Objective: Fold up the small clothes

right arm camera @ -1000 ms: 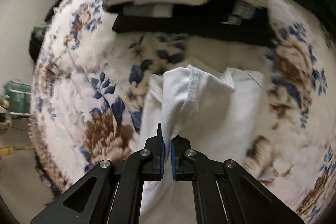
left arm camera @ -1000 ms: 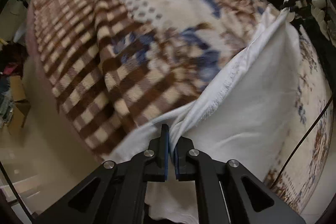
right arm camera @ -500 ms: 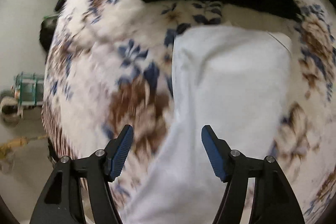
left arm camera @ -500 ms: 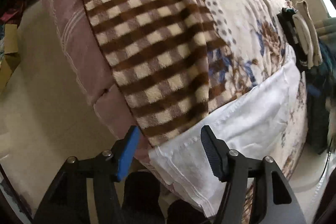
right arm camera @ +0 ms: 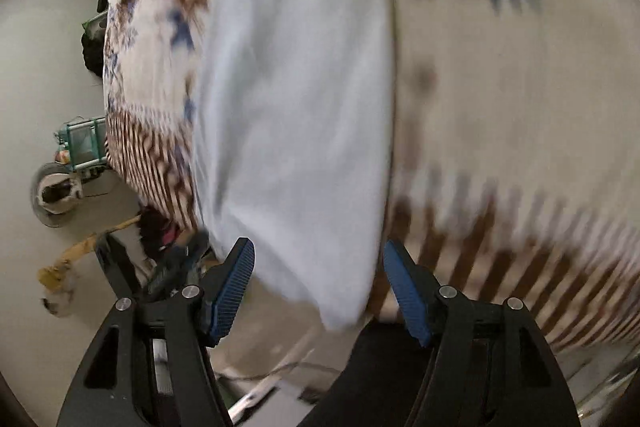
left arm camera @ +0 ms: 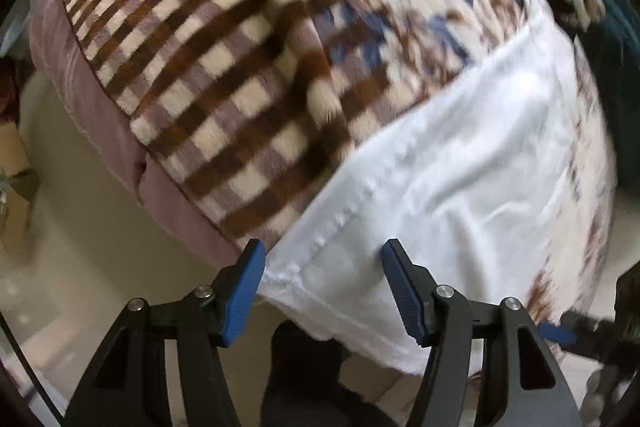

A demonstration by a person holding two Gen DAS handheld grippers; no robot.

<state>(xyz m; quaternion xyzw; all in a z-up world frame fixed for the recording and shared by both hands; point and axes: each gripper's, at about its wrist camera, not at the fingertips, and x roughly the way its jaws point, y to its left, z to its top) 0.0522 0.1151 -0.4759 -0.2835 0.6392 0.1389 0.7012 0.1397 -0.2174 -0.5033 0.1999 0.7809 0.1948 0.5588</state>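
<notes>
Released white garment [left arm camera: 460,155], seemingly flat

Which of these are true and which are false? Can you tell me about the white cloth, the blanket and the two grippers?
1. The white cloth lies on the blanket. True.
2. The left gripper is squeezing the cloth. False: its jaws stand apart, with the cloth's hem below them, not pinched.
3. The blanket is plain green. False: it has brown and cream checks and blue and brown flowers.
4. The right gripper is open. True: nothing is pinched between its blue pads.
5. The cloth is rolled into a ball. False: it lies spread flat, with one end reaching the blanket's edge.
</notes>
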